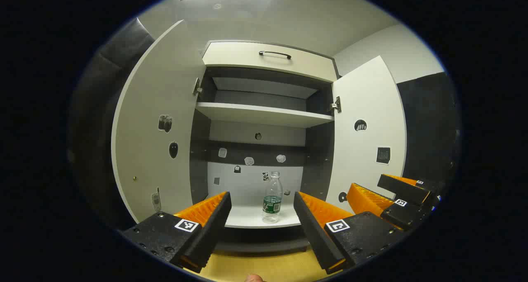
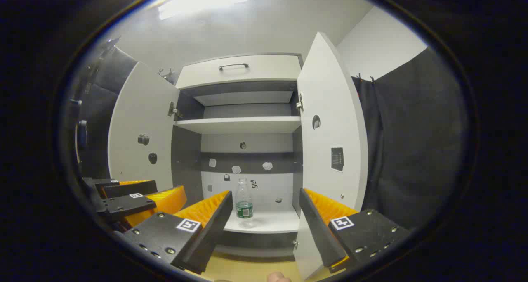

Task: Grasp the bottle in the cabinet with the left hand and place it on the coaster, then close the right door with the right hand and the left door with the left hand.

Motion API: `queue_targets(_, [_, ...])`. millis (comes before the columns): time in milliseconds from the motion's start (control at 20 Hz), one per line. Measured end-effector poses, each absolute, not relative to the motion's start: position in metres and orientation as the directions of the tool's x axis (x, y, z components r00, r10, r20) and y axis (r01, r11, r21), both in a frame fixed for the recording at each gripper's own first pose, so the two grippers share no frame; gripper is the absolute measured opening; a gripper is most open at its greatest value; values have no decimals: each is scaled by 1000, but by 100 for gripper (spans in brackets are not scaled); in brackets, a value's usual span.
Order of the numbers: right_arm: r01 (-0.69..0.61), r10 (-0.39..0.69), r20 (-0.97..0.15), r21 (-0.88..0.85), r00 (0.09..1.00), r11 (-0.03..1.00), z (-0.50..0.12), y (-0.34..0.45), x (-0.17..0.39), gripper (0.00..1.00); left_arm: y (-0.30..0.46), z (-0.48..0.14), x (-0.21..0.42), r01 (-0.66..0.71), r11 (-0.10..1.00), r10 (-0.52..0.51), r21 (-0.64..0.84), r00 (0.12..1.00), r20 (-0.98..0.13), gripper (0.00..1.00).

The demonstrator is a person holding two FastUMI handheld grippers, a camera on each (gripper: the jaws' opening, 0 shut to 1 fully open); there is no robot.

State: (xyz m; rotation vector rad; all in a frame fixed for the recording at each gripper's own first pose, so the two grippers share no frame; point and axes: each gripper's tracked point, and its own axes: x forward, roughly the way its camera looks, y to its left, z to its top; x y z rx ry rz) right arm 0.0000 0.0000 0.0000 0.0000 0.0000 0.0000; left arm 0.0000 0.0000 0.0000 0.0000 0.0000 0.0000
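The cabinet is standing with both doors swung wide, the left door and the right door each carrying small stickers. The bottle is standing upright on the bottom shelf, near its front edge and a little right of centre, clear with a green label and touching nothing else. An upper shelf is running across above it, and a drawer with a dark handle is sitting on top. The left tool is hovering in front of the cabinet, its orange fingers spread wide apart and framing the bottle from well short of it, holding nothing. The right tool is hanging just to the right of it at about the same depth, jaws likewise gaping and empty; in the right gripper view the bottle is showing between its fingers, far off. A yellow table is lying under both tools.
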Motion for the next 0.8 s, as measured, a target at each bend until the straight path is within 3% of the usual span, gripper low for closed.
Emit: queue_targets(800, [37, -37, 23, 2, 999, 999, 5, -10, -1, 98, -4, -7, 11, 18, 1000, -18, 11, 1000, -22, 96])
